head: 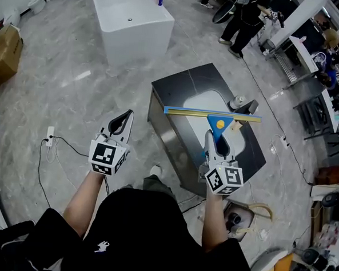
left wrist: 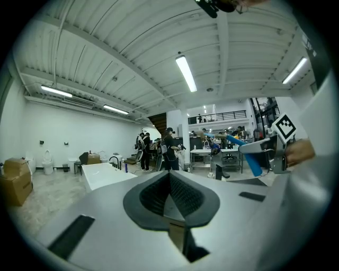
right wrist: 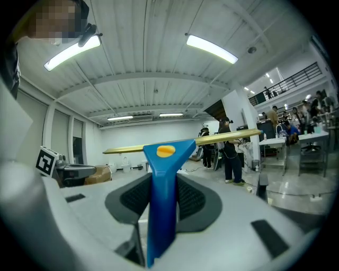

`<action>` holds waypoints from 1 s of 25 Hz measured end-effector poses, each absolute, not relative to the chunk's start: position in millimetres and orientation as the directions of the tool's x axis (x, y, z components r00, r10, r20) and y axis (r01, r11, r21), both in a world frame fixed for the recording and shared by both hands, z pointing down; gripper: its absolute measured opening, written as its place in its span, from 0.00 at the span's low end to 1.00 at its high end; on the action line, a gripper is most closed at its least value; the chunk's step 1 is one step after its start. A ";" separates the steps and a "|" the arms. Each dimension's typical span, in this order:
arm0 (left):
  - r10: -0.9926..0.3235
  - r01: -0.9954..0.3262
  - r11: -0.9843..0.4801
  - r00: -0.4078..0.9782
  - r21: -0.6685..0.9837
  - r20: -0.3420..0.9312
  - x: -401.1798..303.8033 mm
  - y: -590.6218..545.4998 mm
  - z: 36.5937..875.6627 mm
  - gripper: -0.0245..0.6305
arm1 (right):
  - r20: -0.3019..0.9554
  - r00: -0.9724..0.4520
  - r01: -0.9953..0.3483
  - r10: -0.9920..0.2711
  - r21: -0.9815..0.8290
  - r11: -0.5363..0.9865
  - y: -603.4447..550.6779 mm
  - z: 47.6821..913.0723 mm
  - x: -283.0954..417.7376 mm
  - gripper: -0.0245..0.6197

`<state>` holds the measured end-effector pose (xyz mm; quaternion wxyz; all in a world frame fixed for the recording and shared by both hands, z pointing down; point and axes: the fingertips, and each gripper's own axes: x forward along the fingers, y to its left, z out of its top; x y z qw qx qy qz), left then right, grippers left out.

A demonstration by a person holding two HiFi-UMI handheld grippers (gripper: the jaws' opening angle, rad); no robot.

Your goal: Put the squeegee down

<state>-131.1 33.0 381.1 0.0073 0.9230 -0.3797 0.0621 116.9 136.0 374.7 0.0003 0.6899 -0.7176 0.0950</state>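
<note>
Head view, one squeegee (head: 218,123) in right gripper (head: 214,141), left gripper (head: 125,118) closed

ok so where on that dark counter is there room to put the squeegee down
The far end of the dark counter, beyond the white basin, is bare, and so is the strip along its right edge nearer you. It is crowded round the faucet beside the basin. The squeegee in the right tool hangs over the basin.

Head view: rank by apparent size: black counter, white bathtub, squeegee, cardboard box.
1. black counter
2. white bathtub
3. cardboard box or squeegee: unsure. The box is cut off at the edge; the squeegee is long but thin.
</note>
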 end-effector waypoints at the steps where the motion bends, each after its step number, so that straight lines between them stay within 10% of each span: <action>1: -0.702 -0.703 -0.710 0.702 -0.038 0.123 -124.0 27.9 381.5 0.04 | 0.132 -0.053 -0.990 -0.990 -0.139 0.035 130.1 375.6 123.5 0.24; 25: -0.747 -0.744 -0.660 0.635 -0.103 0.198 -20.3 -28.7 393.0 0.04 | 0.161 -0.190 -0.965 -0.968 -0.213 0.154 44.6 414.0 222.2 0.24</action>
